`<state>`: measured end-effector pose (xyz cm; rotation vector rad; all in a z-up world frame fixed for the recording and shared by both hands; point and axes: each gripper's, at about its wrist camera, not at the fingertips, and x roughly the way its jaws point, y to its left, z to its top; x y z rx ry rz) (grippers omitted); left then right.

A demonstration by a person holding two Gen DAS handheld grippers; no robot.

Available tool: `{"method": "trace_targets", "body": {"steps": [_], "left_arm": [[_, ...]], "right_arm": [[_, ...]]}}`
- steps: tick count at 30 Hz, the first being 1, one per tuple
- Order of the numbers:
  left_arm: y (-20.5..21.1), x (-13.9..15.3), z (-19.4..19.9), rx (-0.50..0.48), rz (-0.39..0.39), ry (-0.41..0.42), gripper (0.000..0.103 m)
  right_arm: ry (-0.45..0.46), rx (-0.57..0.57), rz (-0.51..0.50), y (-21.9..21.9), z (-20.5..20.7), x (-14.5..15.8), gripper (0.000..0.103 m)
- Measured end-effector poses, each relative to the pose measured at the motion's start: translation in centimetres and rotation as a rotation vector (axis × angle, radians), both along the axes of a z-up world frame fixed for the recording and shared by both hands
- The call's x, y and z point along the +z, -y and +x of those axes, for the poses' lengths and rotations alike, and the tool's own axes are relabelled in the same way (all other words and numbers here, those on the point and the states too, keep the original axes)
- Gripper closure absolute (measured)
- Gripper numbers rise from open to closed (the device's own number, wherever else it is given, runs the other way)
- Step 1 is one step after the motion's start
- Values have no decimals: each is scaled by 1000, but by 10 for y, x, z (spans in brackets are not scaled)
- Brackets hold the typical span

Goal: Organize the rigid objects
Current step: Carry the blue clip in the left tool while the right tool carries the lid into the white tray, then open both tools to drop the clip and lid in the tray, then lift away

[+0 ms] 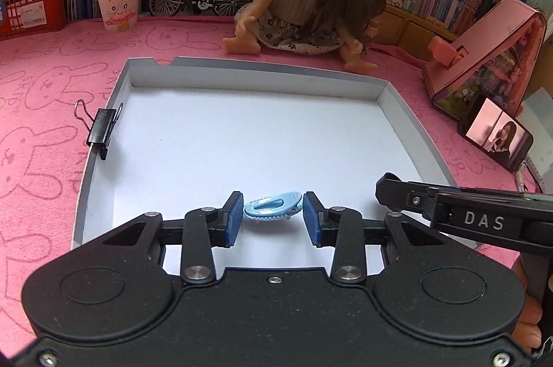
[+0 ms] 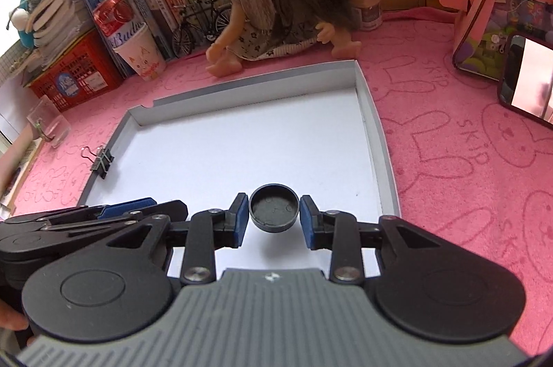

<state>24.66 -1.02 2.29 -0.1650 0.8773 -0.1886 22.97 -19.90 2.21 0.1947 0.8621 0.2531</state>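
Binder clip (image 1: 102, 132) already on tray (image 1: 397, 111) left rim; left gripper (image 1: 271, 217) pinches blue clip (image 1: 273, 210), right gripper (image 2: 274, 215) pinches black cap (image 2: 274, 208), both over near edge (neither set down yet)

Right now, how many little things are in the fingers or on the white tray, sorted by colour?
Black: 2, a binder clip clamped on the tray's left wall and a round cap in the right gripper.
Light blue: 1, a hair clip in the left gripper.
Total: 3
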Motion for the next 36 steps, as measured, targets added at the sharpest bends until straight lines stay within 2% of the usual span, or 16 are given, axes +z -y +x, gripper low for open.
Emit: {"method": "trace_targets", "body": {"steps": [9, 12, 13, 18, 20, 23, 25, 31, 36], "left_arm": [[2, -1, 3, 5, 10, 5, 67], [1, 0, 1, 5, 4, 4, 68], [0, 2, 0, 11, -2, 4, 64], [-4, 13, -9, 24, 2, 47, 47], [-6, 18, -17, 26, 10, 80, 33], [-9, 26, -34, 43, 25, 163, 18], [-10, 29, -44, 39, 36, 200, 16], [-12, 37, -73, 26, 23, 255, 12], [-14, 40, -100, 13, 38, 307, 10]], "right_arm": [[-36, 1, -49, -7, 8, -7, 66], [-26, 5, -33, -6, 6, -5, 60], [-19, 8, -27, -5, 5, -4, 46], [32, 21, -26, -2, -6, 4, 36], [57, 29, -29, -1, -14, 8, 33], [114, 30, -33, 3, -28, 13, 25], [156, 26, -33, 7, -39, 17, 18], [272, 16, -70, 12, -71, 26, 14], [331, 30, -85, 10, -95, 30, 8]]}}
